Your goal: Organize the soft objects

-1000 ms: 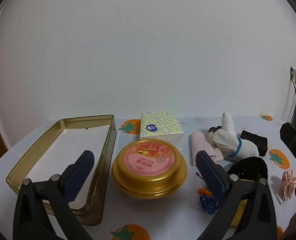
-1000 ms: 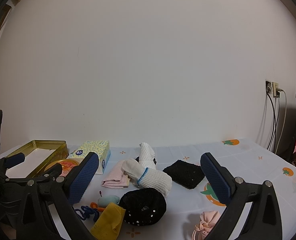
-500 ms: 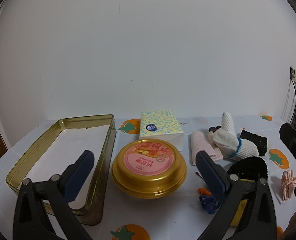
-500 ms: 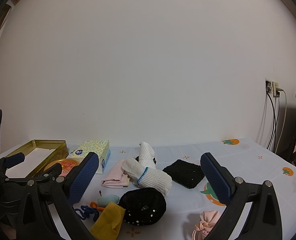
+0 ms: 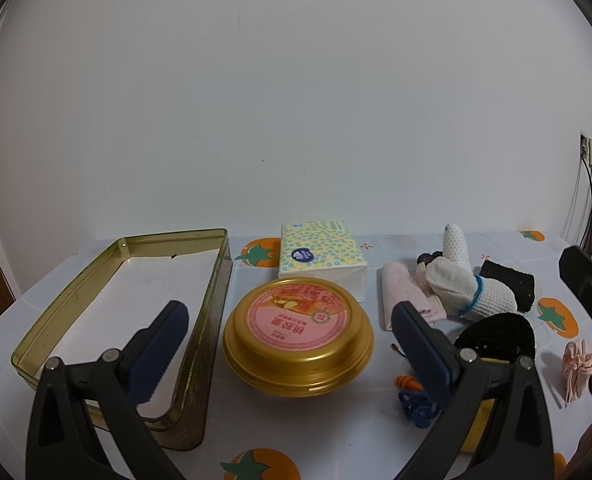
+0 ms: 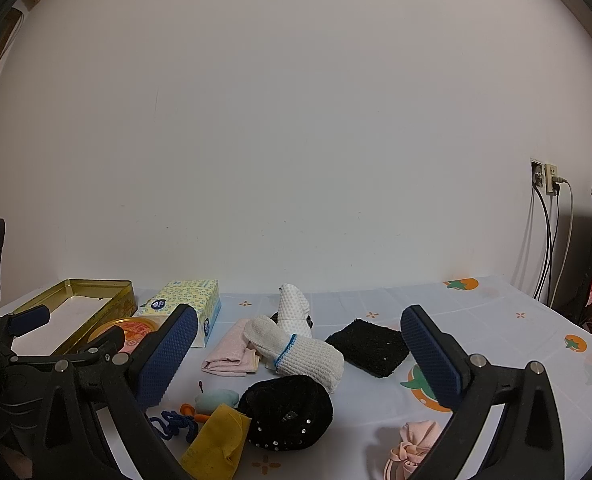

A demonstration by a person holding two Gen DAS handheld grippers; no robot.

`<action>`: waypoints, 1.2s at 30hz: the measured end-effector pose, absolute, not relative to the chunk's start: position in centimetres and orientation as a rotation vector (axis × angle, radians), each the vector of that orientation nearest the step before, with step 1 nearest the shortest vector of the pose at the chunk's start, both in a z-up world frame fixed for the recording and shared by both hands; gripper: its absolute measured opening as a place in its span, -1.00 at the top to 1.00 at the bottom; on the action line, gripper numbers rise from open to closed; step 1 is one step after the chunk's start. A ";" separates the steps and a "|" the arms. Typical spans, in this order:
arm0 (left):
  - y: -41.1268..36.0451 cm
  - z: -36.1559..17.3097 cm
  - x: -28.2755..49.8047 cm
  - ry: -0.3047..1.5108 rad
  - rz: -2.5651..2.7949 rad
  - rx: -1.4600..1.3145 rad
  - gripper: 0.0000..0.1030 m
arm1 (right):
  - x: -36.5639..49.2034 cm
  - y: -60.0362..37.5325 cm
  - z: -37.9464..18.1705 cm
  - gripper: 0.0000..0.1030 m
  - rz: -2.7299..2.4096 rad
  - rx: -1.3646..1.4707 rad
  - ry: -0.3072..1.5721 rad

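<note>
Both tongs are hanging above the surface (image 5: 308, 432) with jaws wide apart, gripping nothing. Left tongs (image 5: 288, 344) are sitting over the round gold tin (image 5: 298, 350), beside the empty rectangular gold tin (image 5: 212, 300). Right tongs (image 6: 300, 354) are framing the soft pile: white knit gloves (image 6: 296, 344), pink cloth (image 6: 232, 350), black beaded hat (image 6: 288, 412), black pad (image 6: 370, 346), yellow cloth (image 6: 216, 440), pink scrunchie (image 6: 414, 444) (all lying loose on the surface). Tissue pack (image 5: 322, 254) is lying behind the round tin.
</note>
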State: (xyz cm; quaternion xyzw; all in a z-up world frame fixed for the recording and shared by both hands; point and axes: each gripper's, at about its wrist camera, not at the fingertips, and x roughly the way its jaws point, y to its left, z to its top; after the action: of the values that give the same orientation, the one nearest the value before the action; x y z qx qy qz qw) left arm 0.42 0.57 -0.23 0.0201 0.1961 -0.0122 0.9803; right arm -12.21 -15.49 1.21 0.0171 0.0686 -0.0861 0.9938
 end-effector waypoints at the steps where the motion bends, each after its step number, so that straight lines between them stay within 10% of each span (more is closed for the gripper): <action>1: 0.6 -0.2 0.4 0.395 -0.025 0.040 -0.99 | -12.2 -15.5 1.2 -0.99 -0.173 0.034 0.137; 36: -0.4 -0.4 -1.0 0.372 -0.040 0.064 -0.99 | -12.8 -17.0 1.5 -0.99 -0.231 0.040 0.144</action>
State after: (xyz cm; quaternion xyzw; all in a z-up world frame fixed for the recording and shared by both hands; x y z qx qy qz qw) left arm -0.97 -0.36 -0.36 0.0318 0.1847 -0.0201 0.9821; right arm -12.84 -16.99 1.54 0.0198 0.0717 -0.1151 0.9906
